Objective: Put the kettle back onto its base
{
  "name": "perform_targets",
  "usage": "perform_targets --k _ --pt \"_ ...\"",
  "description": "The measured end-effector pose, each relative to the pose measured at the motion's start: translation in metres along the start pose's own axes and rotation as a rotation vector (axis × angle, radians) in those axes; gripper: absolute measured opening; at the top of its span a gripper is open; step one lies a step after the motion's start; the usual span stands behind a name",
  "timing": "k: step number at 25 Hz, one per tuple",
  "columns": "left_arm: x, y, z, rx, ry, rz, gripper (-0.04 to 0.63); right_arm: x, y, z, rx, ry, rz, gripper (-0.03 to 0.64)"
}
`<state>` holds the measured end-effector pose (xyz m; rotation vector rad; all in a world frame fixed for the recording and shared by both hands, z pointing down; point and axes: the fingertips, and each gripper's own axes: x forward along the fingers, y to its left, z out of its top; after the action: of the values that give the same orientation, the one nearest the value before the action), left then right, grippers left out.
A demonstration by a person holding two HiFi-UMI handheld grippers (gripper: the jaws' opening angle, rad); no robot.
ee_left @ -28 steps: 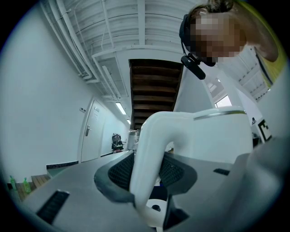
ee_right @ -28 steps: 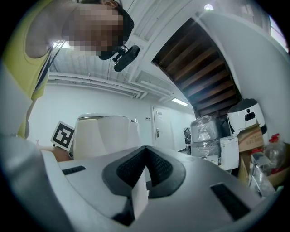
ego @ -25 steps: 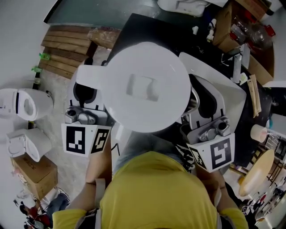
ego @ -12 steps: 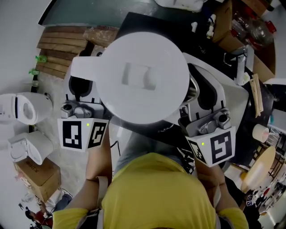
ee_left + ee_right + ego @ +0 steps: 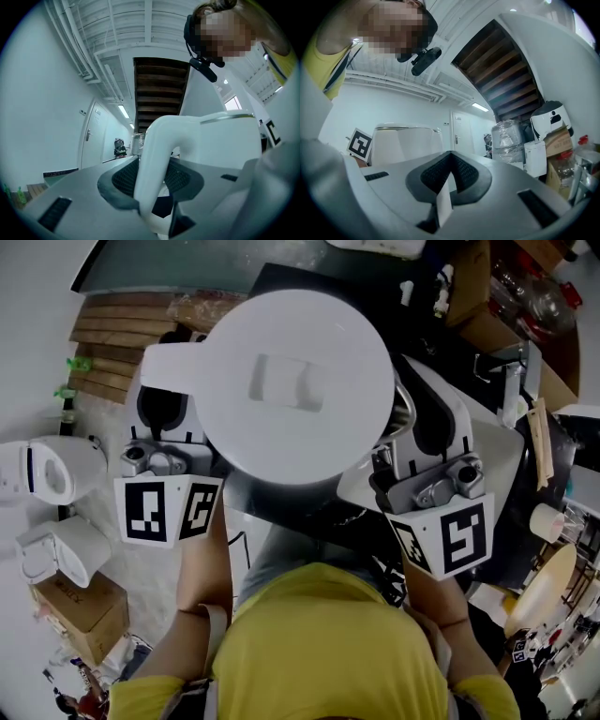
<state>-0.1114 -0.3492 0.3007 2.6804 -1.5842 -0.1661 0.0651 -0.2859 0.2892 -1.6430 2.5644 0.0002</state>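
Note:
A white kettle (image 5: 295,385) with a round lid fills the middle of the head view, held up in the air. My left gripper (image 5: 173,423) is shut on its curved white handle (image 5: 157,159), which runs between the dark pads in the left gripper view. My right gripper (image 5: 419,427) lies along the kettle's right side. In the right gripper view its jaws (image 5: 443,197) stand closed, with only a thin white sliver between the pads, and the kettle body (image 5: 405,143) is off to the left. No kettle base shows in any view.
A black table (image 5: 309,277) lies beyond the kettle, with cardboard boxes (image 5: 487,296) and clutter at the right. Wooden pallets (image 5: 112,343) and white appliances (image 5: 47,470) are on the floor at the left. The person's yellow shirt (image 5: 319,643) fills the bottom.
The kettle and both grippers have moved together away from the person's body, up and slightly left in the head view. The grip on the handle is unchanged.

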Motion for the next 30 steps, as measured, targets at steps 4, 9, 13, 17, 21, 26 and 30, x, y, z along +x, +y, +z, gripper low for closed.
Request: perform_targets --k 4,9,13,17,21,26,30 --pt "0.009 0.006 -0.006 -0.003 -0.001 -0.004 0.15 0.009 -0.004 -0.006 0.004 0.0 -0.008 0.017" --pt "0.02 0.013 -0.012 -0.008 0.0 -0.012 0.15 0.02 -0.009 -0.01 0.008 -0.002 -0.02 0.015" --pt "0.03 0.015 -0.019 -0.013 0.002 -0.024 0.15 0.025 -0.015 -0.016 0.009 0.004 -0.033 0.017" --pt "0.039 0.013 -0.027 -0.018 0.009 -0.037 0.15 0.027 -0.024 -0.022 0.012 0.01 -0.049 0.015" --pt "0.047 0.013 -0.032 -0.016 0.016 -0.048 0.15 0.031 -0.03 -0.027 0.018 0.014 -0.06 0.015" --pt "0.053 0.011 -0.034 -0.004 0.014 -0.055 0.15 0.033 -0.035 -0.031 0.019 0.012 -0.073 0.017" --pt "0.058 0.01 -0.035 0.008 0.006 -0.061 0.149 0.035 -0.04 -0.033 0.006 0.008 -0.079 0.015"
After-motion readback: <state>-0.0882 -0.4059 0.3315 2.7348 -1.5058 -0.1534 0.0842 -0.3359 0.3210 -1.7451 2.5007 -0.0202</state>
